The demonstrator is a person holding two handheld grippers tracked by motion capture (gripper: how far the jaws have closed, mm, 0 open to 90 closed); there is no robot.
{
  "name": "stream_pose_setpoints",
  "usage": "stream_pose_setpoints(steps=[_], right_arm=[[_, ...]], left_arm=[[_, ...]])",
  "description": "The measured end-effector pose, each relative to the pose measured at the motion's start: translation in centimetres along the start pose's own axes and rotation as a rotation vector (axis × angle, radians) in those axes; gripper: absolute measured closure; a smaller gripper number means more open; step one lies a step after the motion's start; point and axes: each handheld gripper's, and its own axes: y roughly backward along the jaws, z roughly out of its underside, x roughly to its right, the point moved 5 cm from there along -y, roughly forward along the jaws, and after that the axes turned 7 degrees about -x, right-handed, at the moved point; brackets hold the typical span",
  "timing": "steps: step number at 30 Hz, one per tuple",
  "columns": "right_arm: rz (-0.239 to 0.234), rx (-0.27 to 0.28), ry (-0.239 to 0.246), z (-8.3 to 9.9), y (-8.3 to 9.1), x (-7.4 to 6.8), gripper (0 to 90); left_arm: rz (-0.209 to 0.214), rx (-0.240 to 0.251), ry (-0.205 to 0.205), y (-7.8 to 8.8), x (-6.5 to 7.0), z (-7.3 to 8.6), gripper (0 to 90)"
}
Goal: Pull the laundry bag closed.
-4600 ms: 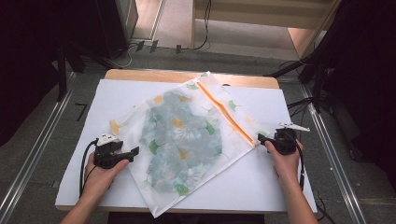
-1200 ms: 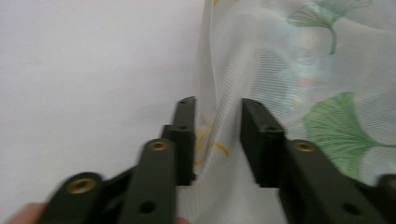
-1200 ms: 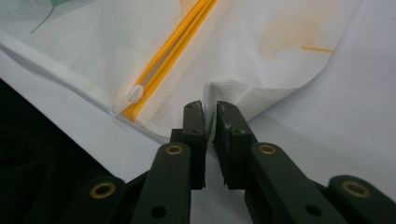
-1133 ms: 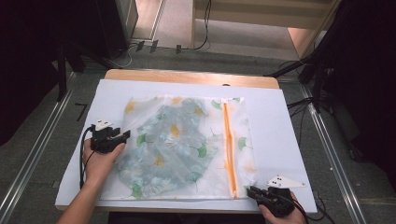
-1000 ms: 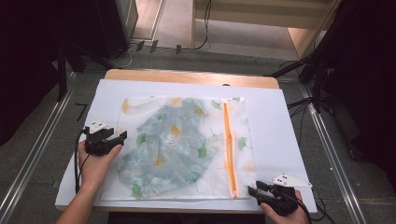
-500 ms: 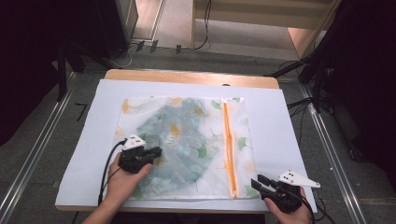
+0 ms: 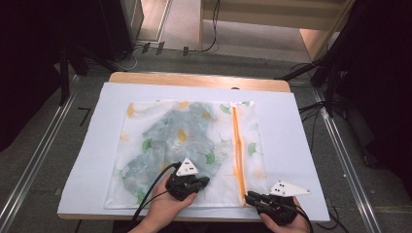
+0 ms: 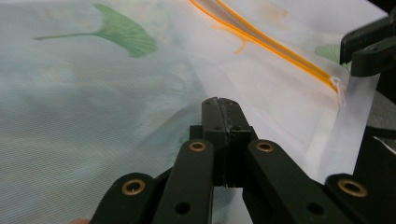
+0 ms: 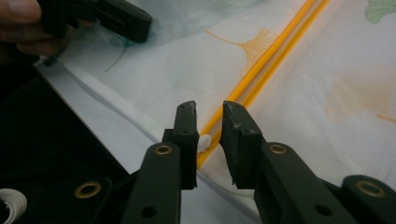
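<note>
Your left gripper (image 7: 186, 180) is no longer at the left edge of the mesh laundry bag (image 7: 189, 141); it now sits over the bag's near middle, jaws pressed together. The bag lies square on the table (image 7: 301, 126) instead of skewed. Your right gripper (image 7: 254, 198) sits at the near end of the orange zipper (image 7: 237, 145), jaws parted around the white pull tab (image 9: 203, 140).
</note>
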Motion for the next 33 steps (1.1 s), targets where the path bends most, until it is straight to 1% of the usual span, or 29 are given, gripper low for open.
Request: stream_pose_setpoints(steps=[1,2,3,4,5,6,7,8,9,10,11,12,13,15,16,17,18,19,22,23,24,25,26,27,28,29,31,33], right_arm=[[0.0,0.0,0.0,0.0,0.0,0.0,75.6],[-0.002,0.001,0.003,0.0,-0.1,-0.1,73.6],[-0.004,-0.011,0.008,0.1,-0.4,-0.3,70.3],[-0.004,-0.011,0.008,0.1,-0.4,-0.3,70.3],[-0.003,-0.03,0.006,0.3,-0.7,-0.4,65.9],[-0.005,-0.038,0.006,0.4,-0.9,-0.4,62.7],[-0.001,-0.044,0.0,0.4,-1.1,-0.4,58.2],[0.017,-0.043,0.001,0.4,-1.2,-0.3,52.9],[0.036,-0.043,0.002,0.4,-1.4,-0.3,49.5],[0.058,-0.052,0.006,0.4,-1.4,-0.3,47.8],[0.079,-0.056,0.024,0.5,-1.6,-0.3,42.9],[0.102,-0.066,0.037,0.6,-1.8,-0.3,42.3],[0.102,-0.066,0.037,0.6,-1.8,-0.3,42.3],[0.128,-0.082,0.078,0.8,-1.9,-0.5,41.7],[0.137,-0.087,0.11,0.9,-1.9,-0.6,43.2],[0.139,-0.09,0.126,0.9,-1.9,-0.6,44.9],[0.135,-0.092,0.135,1.0,-1.9,-0.6,47.9],[0.125,-0.093,0.143,1.0,-1.8,-0.6,51.9],[0.085,-0.095,0.112,1.2,-1.3,-0.3,59.4],[0.075,-0.094,0.109,1.2,-1.2,-0.1,63.3],[0.069,-0.095,0.105,1.3,-1.0,0.0,66.1],[0.069,-0.095,0.105,1.3,-1.0,0.0,66.1],[0.062,-0.095,0.094,1.3,-0.8,0.1,68.9],[0.047,-0.087,0.08,1.3,-0.5,0.4,75.3],[0.047,-0.087,0.08,1.3,-0.5,0.4,75.3],[0.026,-0.083,0.073,1.3,-0.2,0.5,83.1],[0.01,-0.094,0.072,1.3,-0.3,0.6,85.0],[0.006,-0.095,0.068,1.2,-0.2,0.5,87.3]], left_arm=[[0.0,0.0,0.0,0.0,0.0,0.0,90.0],[0.001,-0.012,-0.013,-0.4,0.3,0.1,90.0],[-0.013,-0.035,-0.034,-1.1,0.6,0.3,90.0],[-0.013,-0.035,-0.034,-1.1,0.6,0.3,90.0],[-0.003,-0.021,-0.034,-1.3,0.7,0.4,90.0],[-0.005,-0.019,-0.033,-1.4,0.7,0.4,90.0],[0.007,-0.016,-0.025,-1.4,0.6,0.4,90.0],[0.012,-0.017,-0.014,-1.4,0.6,0.4,90.0],[0.012,-0.017,-0.014,-1.4,0.6,0.4,90.0],[0.02,-0.007,-0.011,-1.4,0.5,0.5,90.0],[0.016,-0.01,-0.012,-1.4,0.5,0.5,90.0],[0.016,-0.01,-0.014,-1.4,0.5,0.5,90.0],[0.016,-0.01,-0.014,-1.4,0.5,0.5,90.0],[0.018,-0.008,-0.014,-1.4,0.5,0.5,90.0],[0.024,-0.007,-0.008,-1.4,0.5,0.5,90.0],[0.024,-0.007,-0.008,-1.4,0.5,0.5,90.0],[0.033,-0.006,0.001,-1.4,0.4,0.5,90.0],[0.033,-0.006,0.001,-1.4,0.4,0.5,90.0],[0.038,-0.011,0.006,-1.4,0.4,0.5,90.0],[0.038,-0.011,0.006,-1.4,0.4,0.5,90.0],[0.038,-0.011,0.005,-1.4,0.4,0.5,90.0],[0.038,-0.011,0.005,-1.4,0.4,0.5,90.0],[0.039,-0.009,0.006,-1.4,0.3,0.5,90.0],[0.042,-0.01,0.006,-1.4,0.3,0.5,90.0],[0.044,-0.007,0.007,-1.4,0.3,0.5,90.0],[0.045,-0.007,0.006,-1.4,0.4,0.5,89.7],[0.041,-0.008,0.004,-1.4,0.4,0.5,89.2],[0.042,-0.008,0.004,-1.4,0.4,0.5,89.0]])
